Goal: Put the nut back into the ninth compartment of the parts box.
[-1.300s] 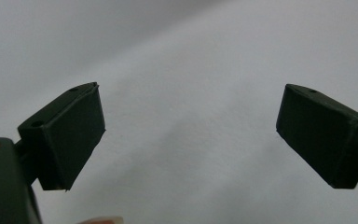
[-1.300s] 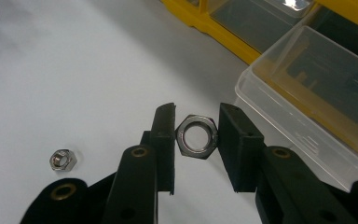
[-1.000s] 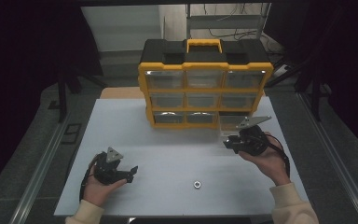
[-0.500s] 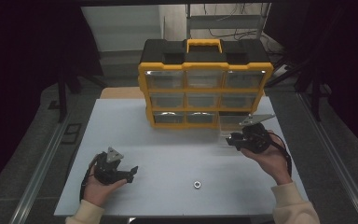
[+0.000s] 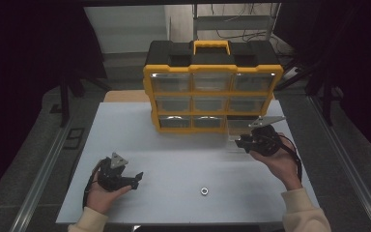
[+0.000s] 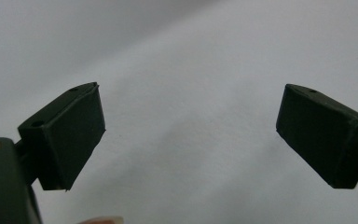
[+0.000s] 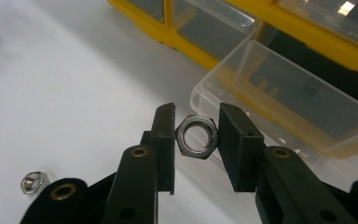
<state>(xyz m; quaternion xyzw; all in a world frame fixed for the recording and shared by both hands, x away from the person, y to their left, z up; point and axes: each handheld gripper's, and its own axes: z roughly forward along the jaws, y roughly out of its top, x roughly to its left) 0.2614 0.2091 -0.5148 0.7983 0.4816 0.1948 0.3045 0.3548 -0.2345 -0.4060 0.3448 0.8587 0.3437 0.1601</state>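
My right gripper [image 7: 197,140] is shut on a silver hex nut [image 7: 197,136], pinched flat-to-flat between its two black jaws. It hangs just in front of a clear plastic drawer [image 7: 284,93] pulled out of the bottom right slot of a yellow and black organizer [image 5: 212,72]. In the high view the right gripper [image 5: 239,142] sits by that drawer [image 5: 235,129]. My left gripper [image 5: 137,178] rests at the table's front left, and in its own view the left gripper [image 6: 191,135] is open with only bare white table between the jaws.
A second hex nut [image 5: 204,191] lies loose on the white table [image 5: 174,154] near the front middle, also visible as the small nut [image 7: 32,182] at the lower left. The organizer stands at the table's far edge, with dark floor and metal rails on both sides.
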